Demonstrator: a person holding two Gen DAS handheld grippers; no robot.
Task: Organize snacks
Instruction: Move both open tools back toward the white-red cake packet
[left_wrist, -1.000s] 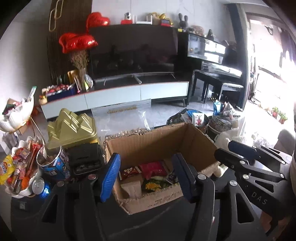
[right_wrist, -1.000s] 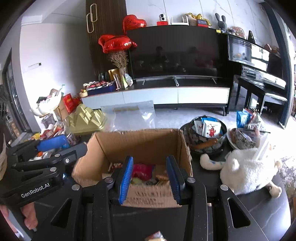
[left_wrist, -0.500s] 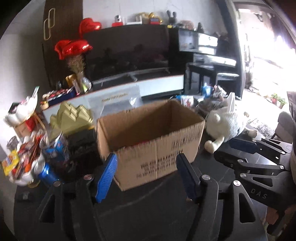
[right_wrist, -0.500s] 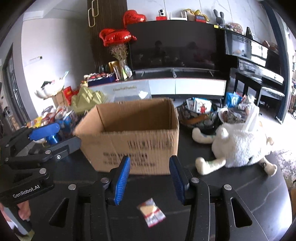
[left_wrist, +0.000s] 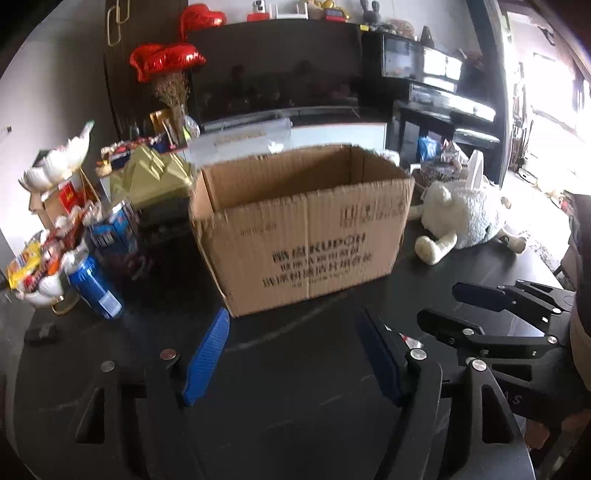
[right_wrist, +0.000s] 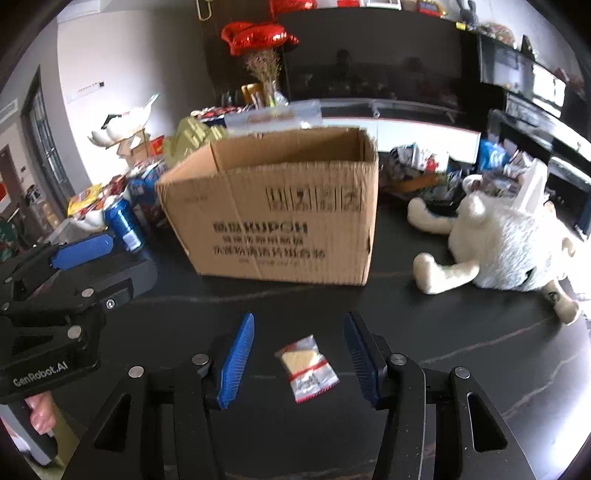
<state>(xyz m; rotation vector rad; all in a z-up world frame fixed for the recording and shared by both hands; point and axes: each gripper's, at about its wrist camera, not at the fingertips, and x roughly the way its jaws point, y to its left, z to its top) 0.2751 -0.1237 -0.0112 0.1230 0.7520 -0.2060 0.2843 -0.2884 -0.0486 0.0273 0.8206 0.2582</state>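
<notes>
An open cardboard box (left_wrist: 303, 225) stands on the dark table; it also shows in the right wrist view (right_wrist: 273, 210). A small clear snack packet (right_wrist: 307, 366) with a yellow biscuit lies flat on the table in front of the box. My right gripper (right_wrist: 299, 362) is open and low, its blue pads on either side of the packet without touching it. My left gripper (left_wrist: 293, 354) is open and empty, in front of the box. Only a corner of the packet (left_wrist: 409, 340) peeks past its right finger.
A white plush toy (right_wrist: 506, 236) lies right of the box. A blue can (left_wrist: 94, 286) and bowls of snacks (left_wrist: 40, 258) crowd the left side. A dark bowl of snacks (right_wrist: 424, 173) sits behind the plush. Bare dark table (right_wrist: 461, 350) surrounds the packet.
Both grippers have pulled back from above the box and dropped low toward the table. The snack packet has come between the right gripper's pads.
</notes>
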